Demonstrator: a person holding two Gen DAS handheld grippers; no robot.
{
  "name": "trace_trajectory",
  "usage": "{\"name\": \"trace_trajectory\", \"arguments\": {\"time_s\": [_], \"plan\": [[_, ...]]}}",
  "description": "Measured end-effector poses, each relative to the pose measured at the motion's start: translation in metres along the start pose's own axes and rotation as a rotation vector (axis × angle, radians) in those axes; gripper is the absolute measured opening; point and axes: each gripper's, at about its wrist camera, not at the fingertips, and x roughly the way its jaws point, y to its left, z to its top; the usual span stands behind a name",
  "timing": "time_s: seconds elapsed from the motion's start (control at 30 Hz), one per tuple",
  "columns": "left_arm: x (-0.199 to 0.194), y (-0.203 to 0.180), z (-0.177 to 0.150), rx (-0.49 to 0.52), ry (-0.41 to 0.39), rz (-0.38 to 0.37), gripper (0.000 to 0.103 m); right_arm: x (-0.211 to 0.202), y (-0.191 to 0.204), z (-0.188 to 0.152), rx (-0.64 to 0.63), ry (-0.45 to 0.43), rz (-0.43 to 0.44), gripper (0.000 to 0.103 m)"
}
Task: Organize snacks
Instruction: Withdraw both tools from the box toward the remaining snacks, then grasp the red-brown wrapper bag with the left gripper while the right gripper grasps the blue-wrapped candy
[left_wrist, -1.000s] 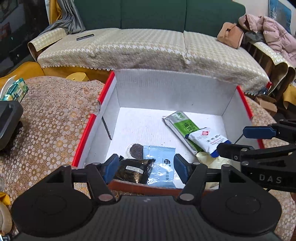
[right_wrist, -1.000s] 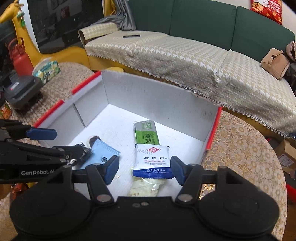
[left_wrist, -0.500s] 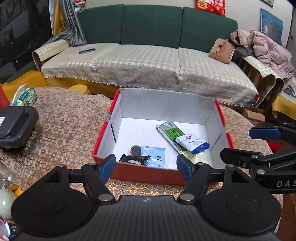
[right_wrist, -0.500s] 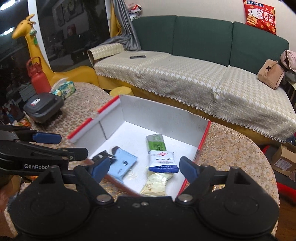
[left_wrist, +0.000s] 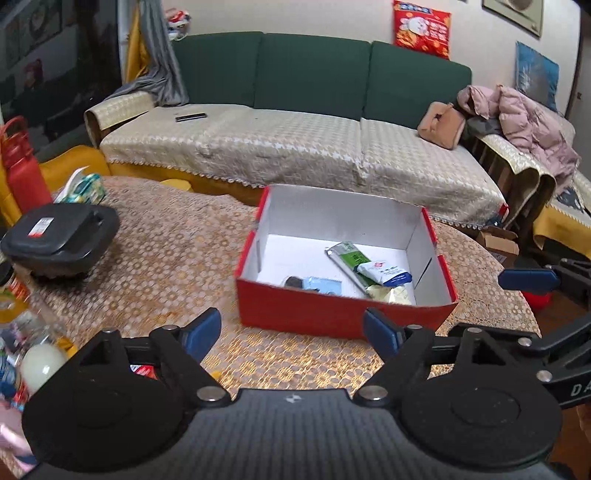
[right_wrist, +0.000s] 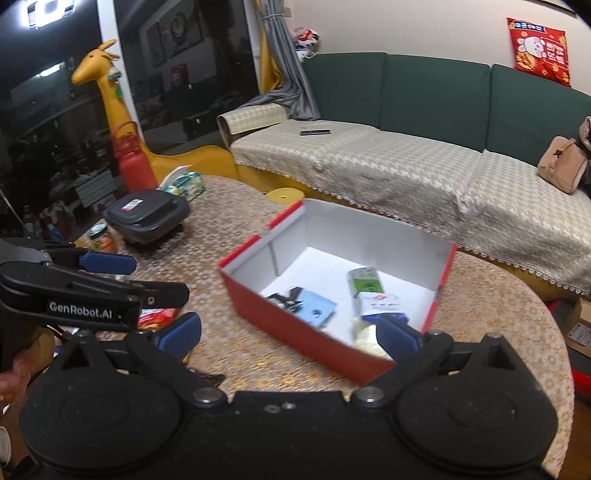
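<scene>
Your left gripper has its jaws opening, with nothing between the blue pads; only the patterned table shows in the gap. Your right gripper is the same, jaws opening wide and empty.

The red box sits on the table ahead of both grippers, apart from the pads. From the left wrist it lies just beyond the jaws, slightly toward the right pad; from the right wrist its near corner falls between the pads. Inside on the white floor lie a green packet, a white-and-blue packet overlapping its near end, a pale yellow packet under that, and a light blue packet with a dark snack beside it.

The box's near wall hides the lower parts of the blue and yellow packets in the left view. In the right view the right pad covers part of the yellow packet. The print on the packets is too small to read. At the table's left edge, a heap of other snacks is cut off and blurred behind your left gripper's body.
</scene>
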Motion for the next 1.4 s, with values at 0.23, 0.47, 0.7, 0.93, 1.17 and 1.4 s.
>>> {"name": "trace_trajectory", "arguments": {"time_s": [0.23,0.47,0.7,0.93,1.17,1.4], "plan": [[-0.016,0.040,-0.027,-0.068,-0.005,0.040,0.088,0.002,0.027,-0.018,-0.030,0.027,0.038,0.103],[-0.002,0.065,-0.057,-0.141,0.068,0.101,0.088,0.020,0.049,-0.036,-0.083,0.081,0.062,0.103],[0.035,0.075,-0.082,-0.265,0.172,0.115,0.088,0.049,0.065,-0.065,-0.169,0.169,0.090,0.103],[0.071,0.090,-0.099,-0.426,0.258,0.143,0.088,0.085,0.081,-0.090,-0.298,0.262,0.120,0.099],[0.093,0.100,-0.102,-0.551,0.300,0.163,0.088,0.119,0.088,-0.099,-0.386,0.329,0.146,0.087],[0.108,0.106,-0.107,-0.605,0.326,0.165,0.088,0.150,0.091,-0.097,-0.406,0.385,0.182,0.072]]}}
